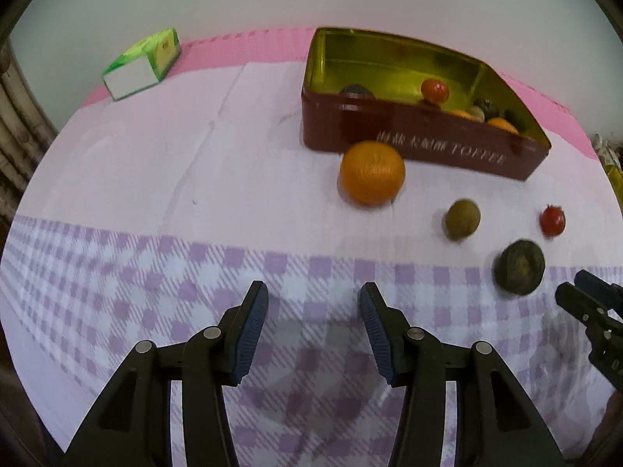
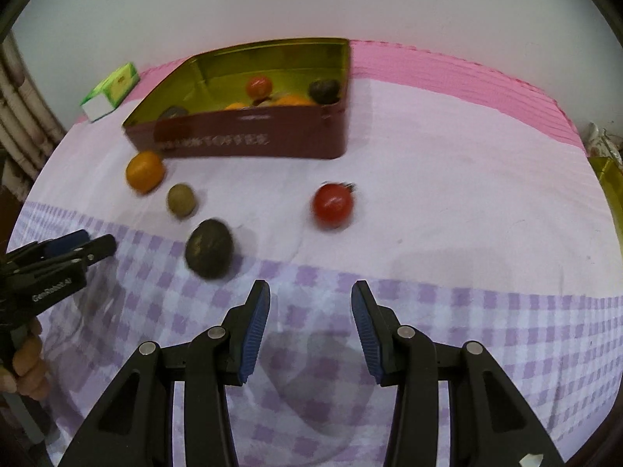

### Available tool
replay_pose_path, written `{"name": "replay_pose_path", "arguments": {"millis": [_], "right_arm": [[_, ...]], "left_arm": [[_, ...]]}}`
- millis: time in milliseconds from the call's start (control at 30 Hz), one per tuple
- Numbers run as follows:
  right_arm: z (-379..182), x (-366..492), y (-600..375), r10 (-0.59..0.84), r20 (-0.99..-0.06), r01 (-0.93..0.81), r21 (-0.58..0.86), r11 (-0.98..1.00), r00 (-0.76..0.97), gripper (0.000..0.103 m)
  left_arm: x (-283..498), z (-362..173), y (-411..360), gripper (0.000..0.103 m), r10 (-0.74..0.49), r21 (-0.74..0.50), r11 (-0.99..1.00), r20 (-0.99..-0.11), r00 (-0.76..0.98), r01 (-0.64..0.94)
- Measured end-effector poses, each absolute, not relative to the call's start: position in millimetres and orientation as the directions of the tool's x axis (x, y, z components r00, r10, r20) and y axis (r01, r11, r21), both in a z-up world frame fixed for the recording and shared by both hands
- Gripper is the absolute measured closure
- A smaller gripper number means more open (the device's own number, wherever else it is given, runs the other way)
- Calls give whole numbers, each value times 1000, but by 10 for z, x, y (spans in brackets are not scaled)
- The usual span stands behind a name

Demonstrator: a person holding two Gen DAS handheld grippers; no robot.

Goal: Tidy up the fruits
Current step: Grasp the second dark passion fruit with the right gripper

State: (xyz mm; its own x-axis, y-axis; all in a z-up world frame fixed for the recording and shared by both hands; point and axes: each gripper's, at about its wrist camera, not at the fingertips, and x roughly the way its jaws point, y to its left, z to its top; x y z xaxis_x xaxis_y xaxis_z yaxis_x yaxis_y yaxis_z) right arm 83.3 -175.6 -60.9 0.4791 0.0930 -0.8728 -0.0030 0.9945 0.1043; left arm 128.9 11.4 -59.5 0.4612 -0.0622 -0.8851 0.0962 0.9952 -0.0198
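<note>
Some of the fruit is already in the tin [image 1: 424, 148]: a small red one, a few orange ones and some dark ones sit inside it. Four are still out on the bench [image 1: 155, 179]. The orange [image 1: 372, 173] lies just beside the front wall of the tin. The little green-brown fruit [image 1: 462, 220], the small tomato [image 1: 552, 220] and the dark round fruit [image 1: 520, 266] lie a bit farther out on the cloth. So I think the job is about half done.

The left gripper [image 1: 313, 330] has its jaws partly open with nothing between them. The right gripper [image 2: 310, 330] is the same: partly open and empty. Both hang above the checked part of the cloth.

The tin says "TOFFEE" in pale letters, with some signs before it that I cannot read. The green box [image 1: 146, 62] far back has writing too small to read. The left gripper's side shows a small white label, too blurry to be sure of
</note>
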Motion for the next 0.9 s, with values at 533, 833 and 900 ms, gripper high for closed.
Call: {"name": "replay_pose_path", "arguments": {"millis": [533, 833, 900], "right_arm": [[-700, 989, -1219, 98, -880, -113, 51, 992, 465, 60], [-707, 1136, -1099, 90, -873, -133, 29, 991, 479, 60], [-710, 1153, -1081, 90, -872, -139, 26, 990, 482, 60]], "left_arm": [[1172, -625, 114, 44, -69, -22, 995, -859, 506, 97], [1160, -624, 148, 39, -67, -21, 995, -854, 516, 95], [1160, -623, 145, 38, -66, -21, 996, -854, 517, 92]]}}
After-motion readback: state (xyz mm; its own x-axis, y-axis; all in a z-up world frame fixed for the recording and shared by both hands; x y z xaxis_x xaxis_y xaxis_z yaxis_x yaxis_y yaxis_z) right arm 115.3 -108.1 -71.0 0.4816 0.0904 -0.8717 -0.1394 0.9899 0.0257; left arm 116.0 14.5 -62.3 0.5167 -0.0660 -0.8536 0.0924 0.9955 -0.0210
